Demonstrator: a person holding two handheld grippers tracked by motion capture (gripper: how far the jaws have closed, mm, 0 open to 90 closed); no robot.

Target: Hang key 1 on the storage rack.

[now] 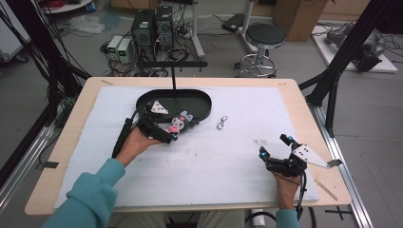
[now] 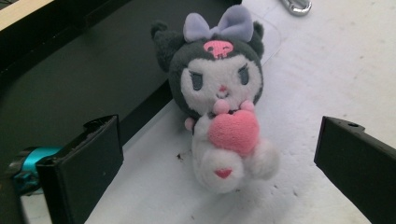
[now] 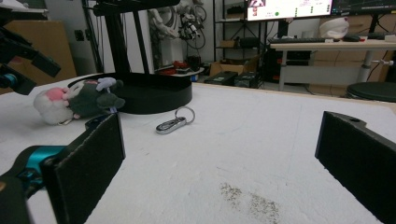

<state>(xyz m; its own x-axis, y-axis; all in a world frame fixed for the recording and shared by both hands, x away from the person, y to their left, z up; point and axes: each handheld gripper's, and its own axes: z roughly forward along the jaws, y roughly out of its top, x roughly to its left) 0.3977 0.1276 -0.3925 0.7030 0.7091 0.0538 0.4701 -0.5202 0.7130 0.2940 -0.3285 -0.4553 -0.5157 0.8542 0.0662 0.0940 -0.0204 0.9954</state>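
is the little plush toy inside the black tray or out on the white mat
Out on the mat. The plush toy lies on the white mat, its head against the outer edge of the black tray, between the open left gripper's jaws.

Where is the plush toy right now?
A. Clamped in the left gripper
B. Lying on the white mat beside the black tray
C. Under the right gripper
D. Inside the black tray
B: the plush toy lies on the white mat against the black tray edge, between the open left gripper jaws, untouched.
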